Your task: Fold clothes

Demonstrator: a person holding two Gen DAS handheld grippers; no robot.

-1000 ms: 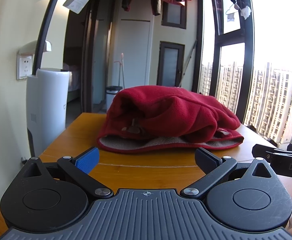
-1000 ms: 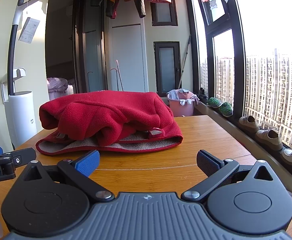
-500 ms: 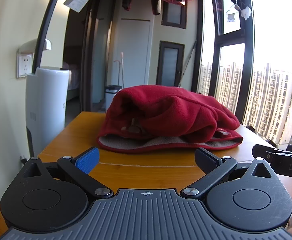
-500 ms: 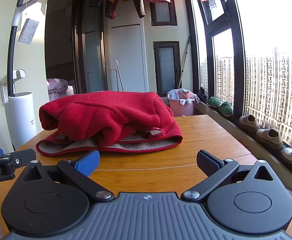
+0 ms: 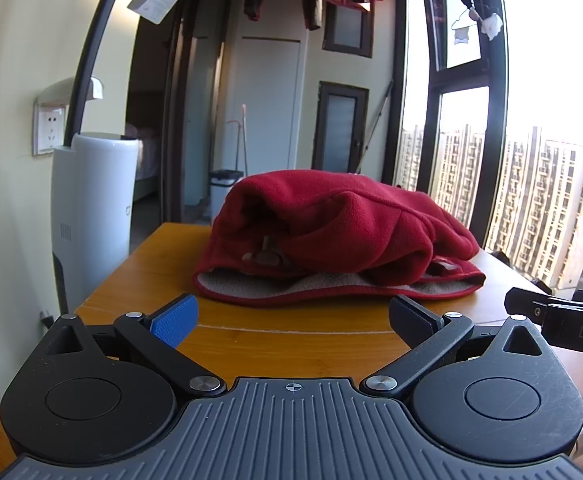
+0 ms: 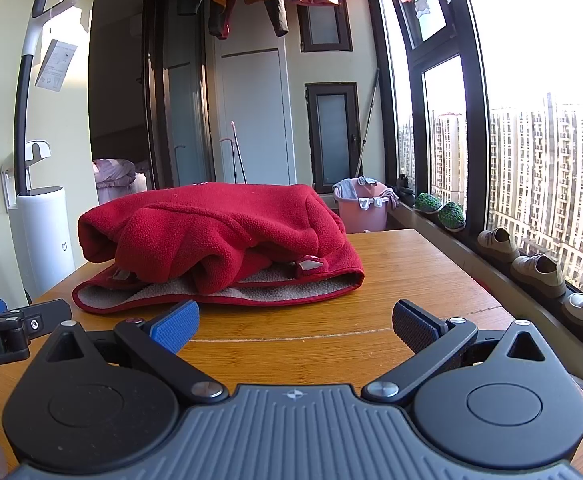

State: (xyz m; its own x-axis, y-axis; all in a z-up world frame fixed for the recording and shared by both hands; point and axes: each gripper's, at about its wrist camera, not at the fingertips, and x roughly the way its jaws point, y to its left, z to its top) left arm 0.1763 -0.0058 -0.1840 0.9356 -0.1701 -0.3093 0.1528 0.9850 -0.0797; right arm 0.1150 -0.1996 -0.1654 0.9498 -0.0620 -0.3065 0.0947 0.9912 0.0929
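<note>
Wooden, honey-coloured tabletop (image 6: 411,264) carries a bunched red fleece garment with grey pile lining (image 6: 219,236), lying toward the far end. Left claw (image 5: 291,316) and right claw (image 6: 295,322) both spread wide, empty, just short of the garment's hem.

Left tongs (image 5: 293,318) gape empty, near a bunched red fleece (image 5: 331,240) on the table (image 5: 151,272).
</note>
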